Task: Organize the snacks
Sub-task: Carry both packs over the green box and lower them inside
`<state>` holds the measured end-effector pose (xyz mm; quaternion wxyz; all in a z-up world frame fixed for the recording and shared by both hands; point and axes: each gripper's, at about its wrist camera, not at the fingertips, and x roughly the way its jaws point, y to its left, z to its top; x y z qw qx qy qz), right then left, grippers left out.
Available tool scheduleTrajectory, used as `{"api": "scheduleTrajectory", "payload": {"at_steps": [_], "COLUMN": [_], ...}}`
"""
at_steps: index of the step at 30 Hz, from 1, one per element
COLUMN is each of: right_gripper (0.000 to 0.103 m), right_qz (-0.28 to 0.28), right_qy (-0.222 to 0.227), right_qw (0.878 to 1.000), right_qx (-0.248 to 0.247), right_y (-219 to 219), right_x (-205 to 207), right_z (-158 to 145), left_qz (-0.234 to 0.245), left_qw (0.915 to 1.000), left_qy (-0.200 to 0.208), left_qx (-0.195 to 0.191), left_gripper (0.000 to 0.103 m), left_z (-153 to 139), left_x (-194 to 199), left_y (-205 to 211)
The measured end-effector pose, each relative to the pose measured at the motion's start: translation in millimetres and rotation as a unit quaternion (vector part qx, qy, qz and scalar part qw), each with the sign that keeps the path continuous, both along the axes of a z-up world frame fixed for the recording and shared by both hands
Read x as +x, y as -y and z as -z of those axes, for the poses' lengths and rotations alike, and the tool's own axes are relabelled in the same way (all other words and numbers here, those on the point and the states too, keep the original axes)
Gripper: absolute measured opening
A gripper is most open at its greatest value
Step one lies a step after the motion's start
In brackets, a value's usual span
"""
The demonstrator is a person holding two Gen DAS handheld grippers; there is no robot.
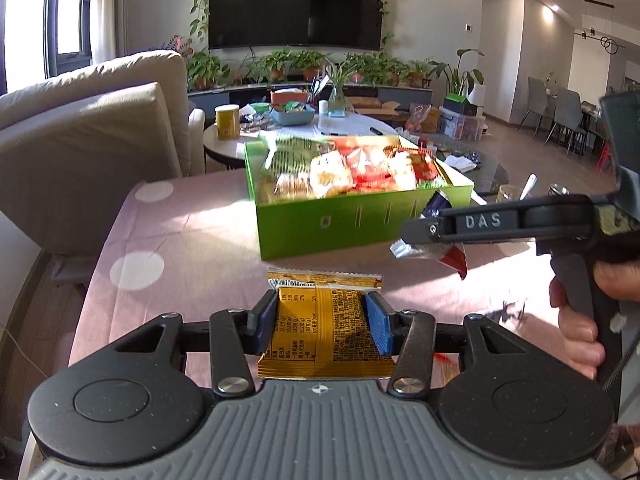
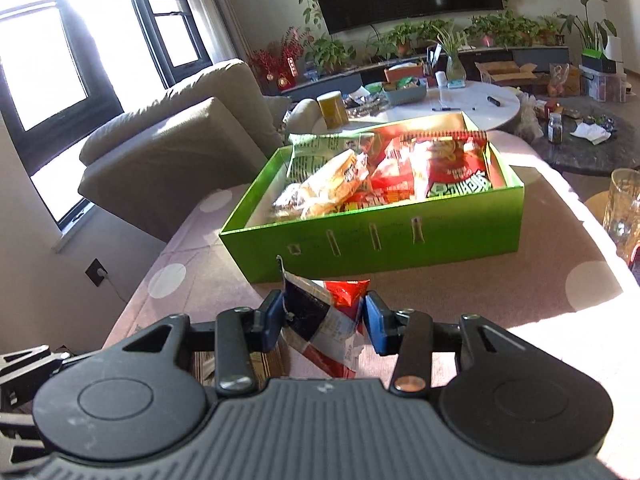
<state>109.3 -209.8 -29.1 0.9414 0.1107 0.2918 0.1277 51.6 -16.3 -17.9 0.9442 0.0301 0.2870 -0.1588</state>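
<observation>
A green box (image 1: pixel 340 228) (image 2: pixel 400 236) filled with several snack packets stands on the pink dotted tablecloth. My left gripper (image 1: pixel 322 322) is shut on a yellow snack packet (image 1: pixel 326 328), which hangs above the cloth, short of the box. My right gripper (image 2: pixel 322 322) is shut on a dark blue, white and red packet (image 2: pixel 320 324), its blue pads pressing both sides. In the left wrist view the right gripper (image 1: pixel 424 240) comes in from the right, with its packet (image 1: pixel 452 254) at the box's near right corner.
A beige sofa (image 1: pixel 92 140) stands left of the table. Behind the box is a round white table (image 2: pixel 460 104) with a yellow tin (image 1: pixel 227 121) and a blue bowl. A drinking glass (image 2: pixel 624 208) stands right of the box. A hand (image 1: pixel 580 320) holds the right gripper's handle.
</observation>
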Motion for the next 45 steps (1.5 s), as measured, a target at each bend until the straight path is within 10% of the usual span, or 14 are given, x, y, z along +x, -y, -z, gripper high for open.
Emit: {"api": "scheduleTrajectory", "payload": {"at_steps": [21,45], "right_gripper": [0.067,0.067], "right_qz": [-0.002,0.0], "right_qy": [0.066,0.037], "right_qw": [0.998,0.999], "right_qx": [-0.004,0.005], "right_y": [18.7,22.5], "right_x": [44.5,114.4], "right_z": [-33.8,-17.6], "left_qz": [0.013,-0.033], "left_qw": [0.9995,0.9994], "left_qy": [0.03,-0.004], "left_qx": [0.004,0.01], "left_gripper": [0.044,0.044], "left_z": [-29.1,-3.4], "left_x": [70.0,175.2], "left_y": [34.0,40.9]}}
